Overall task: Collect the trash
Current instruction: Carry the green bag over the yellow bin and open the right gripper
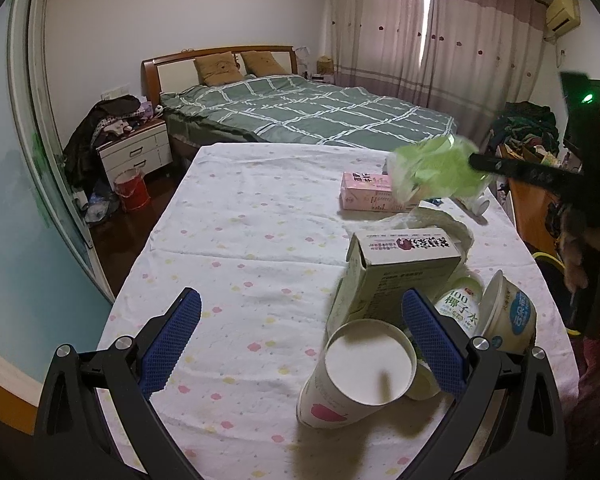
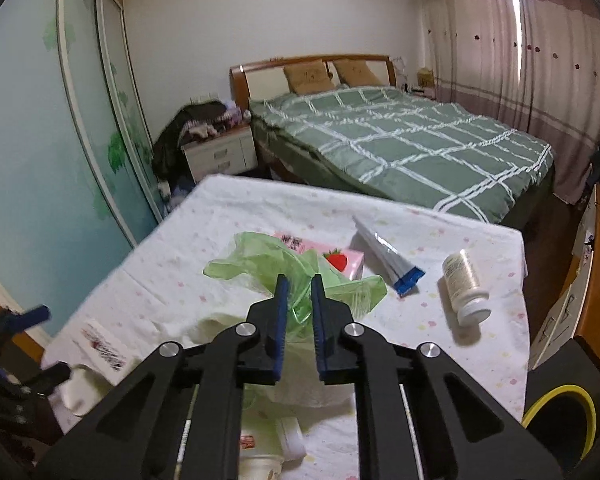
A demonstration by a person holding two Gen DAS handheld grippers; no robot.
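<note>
Left wrist view: the left gripper is spread wide, grasping nothing — the paper cup lies tipped just ahead, mouth toward it. Right wrist view: the right gripper pinches the green bag, lifted above the table — farther from that cup

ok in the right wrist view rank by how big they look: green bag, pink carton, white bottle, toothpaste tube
1. green plastic bag, held up in the right tongs, nearest the camera, so inflated
2. white bottle and toothpaste tube: alike, unranked
3. pink carton, partly hidden behind the bag, so unsure
</note>
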